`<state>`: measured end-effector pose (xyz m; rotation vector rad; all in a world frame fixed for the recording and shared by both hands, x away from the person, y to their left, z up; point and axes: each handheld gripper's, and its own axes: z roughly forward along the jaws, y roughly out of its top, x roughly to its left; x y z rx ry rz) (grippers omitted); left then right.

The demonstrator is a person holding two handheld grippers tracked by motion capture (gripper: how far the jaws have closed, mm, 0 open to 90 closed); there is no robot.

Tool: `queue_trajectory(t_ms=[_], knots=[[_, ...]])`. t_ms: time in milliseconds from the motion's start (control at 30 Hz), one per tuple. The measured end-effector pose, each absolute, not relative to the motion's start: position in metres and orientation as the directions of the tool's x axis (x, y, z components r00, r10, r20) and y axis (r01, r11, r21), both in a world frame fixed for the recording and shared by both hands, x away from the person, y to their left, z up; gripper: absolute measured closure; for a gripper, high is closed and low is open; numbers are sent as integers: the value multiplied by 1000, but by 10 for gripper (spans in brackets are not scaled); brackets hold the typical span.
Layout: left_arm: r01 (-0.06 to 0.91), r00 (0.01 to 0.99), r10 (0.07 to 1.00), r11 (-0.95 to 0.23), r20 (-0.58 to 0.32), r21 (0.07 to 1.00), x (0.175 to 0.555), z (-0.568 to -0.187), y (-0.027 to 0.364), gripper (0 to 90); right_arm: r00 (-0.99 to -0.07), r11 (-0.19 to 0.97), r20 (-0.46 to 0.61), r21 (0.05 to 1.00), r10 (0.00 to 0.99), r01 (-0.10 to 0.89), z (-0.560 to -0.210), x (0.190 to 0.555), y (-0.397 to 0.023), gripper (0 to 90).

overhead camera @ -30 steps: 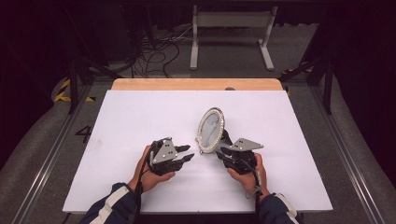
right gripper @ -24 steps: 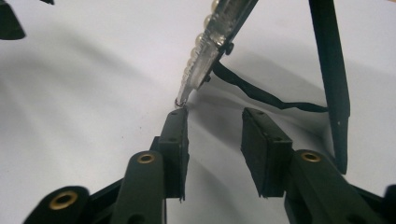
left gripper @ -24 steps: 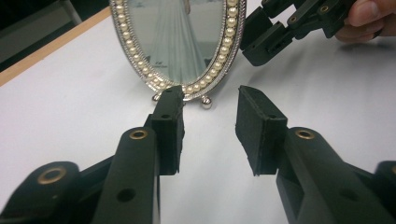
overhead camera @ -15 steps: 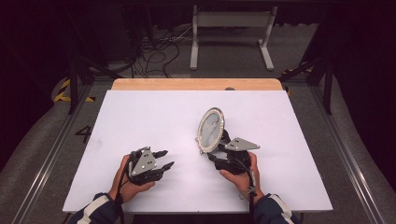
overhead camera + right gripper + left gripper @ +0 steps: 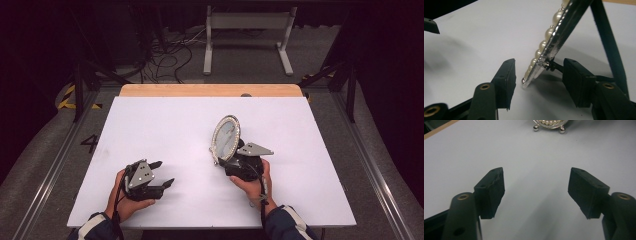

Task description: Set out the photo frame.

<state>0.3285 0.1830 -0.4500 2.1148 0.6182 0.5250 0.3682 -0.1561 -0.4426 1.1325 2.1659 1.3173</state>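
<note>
Two hand-held grippers are seen over a white bench (image 5: 165, 125) with a wooden strip along its far edge. The left gripper (image 5: 161, 174) is held in the left hand (image 5: 126, 199) near the front left of the bench, resting on or just above the surface; which cannot be told. Its fingers (image 5: 491, 191) are spread wide apart with nothing between them, and bare white bench is seen in the gap. The right gripper (image 5: 223, 161) is held in the right hand (image 5: 252, 181) near the middle of the bench, a little to the right. An oval frame (image 5: 225, 137) edged with pearls is stood upright and tilted back on the bench just beyond this gripper, propped on a dark strut (image 5: 607, 42) behind it. In the right gripper view, the right gripper's fingers (image 5: 507, 80) are set apart on either side of the frame's lower edge, with a gap showing on each side. In the left gripper view, the frame's two small ball feet (image 5: 536, 128) are seen resting on the bench, well ahead. Cables (image 5: 165, 55) and a grey stand (image 5: 247, 30) are seen on the floor beyond the bench.
</note>
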Motion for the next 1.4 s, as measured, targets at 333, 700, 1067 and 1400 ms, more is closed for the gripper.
queue_trajectory(t_ms=[333,700,1067,1400], knots=[[231,812,564,-547,150,805,328,-452,178,320,-572,200,61,902,818,382,-442,371,-152,560],[231,815,558,-558,154,797,330,-453,178,304,-603,198,78,904,794,378,-443,369,-154,671],[236,817,556,-565,154,790,331,-453,178,285,-633,193,129,889,763,415,-440,371,-166,703],[237,816,558,-564,153,791,331,-452,178,273,-619,201,102,894,778,400,-443,369,-163,623]])
